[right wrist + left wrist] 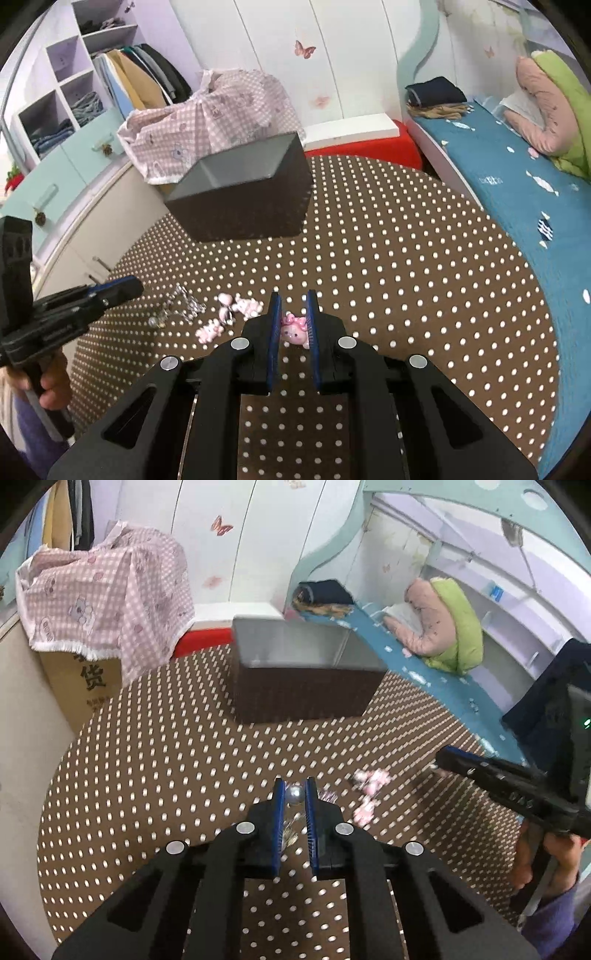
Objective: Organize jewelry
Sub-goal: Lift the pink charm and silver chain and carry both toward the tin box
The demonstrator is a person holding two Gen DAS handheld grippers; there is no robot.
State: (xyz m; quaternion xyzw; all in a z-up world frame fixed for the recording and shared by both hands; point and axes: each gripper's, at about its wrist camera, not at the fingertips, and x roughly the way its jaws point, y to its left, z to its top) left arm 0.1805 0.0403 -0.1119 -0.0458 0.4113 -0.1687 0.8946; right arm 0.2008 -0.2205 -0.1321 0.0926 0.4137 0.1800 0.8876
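Observation:
My left gripper [295, 794] is shut on a silver pearl earring [296, 794]; its sparkly tail hangs down between the blue pads, above the brown dotted table [166, 757]. My right gripper [293, 325] is shut on a pink cat-shaped charm [293, 329], held just over the table [406, 258]. Loose pink charms [240, 306] and clear crystal pieces [186, 302] lie on the table between the two grippers. In the left wrist view the pink charms [373, 779] lie right of my fingers. A dark open box [306, 672] [240, 199] stands at the table's far side.
A cardboard carton under a pink checked cloth [107, 602] stands beyond the table on the left. A red and white box [362, 140] sits behind the dark box. A blue bed [517, 177] with pillows runs along the right edge. A hand [55, 384] holds the left gripper's handle.

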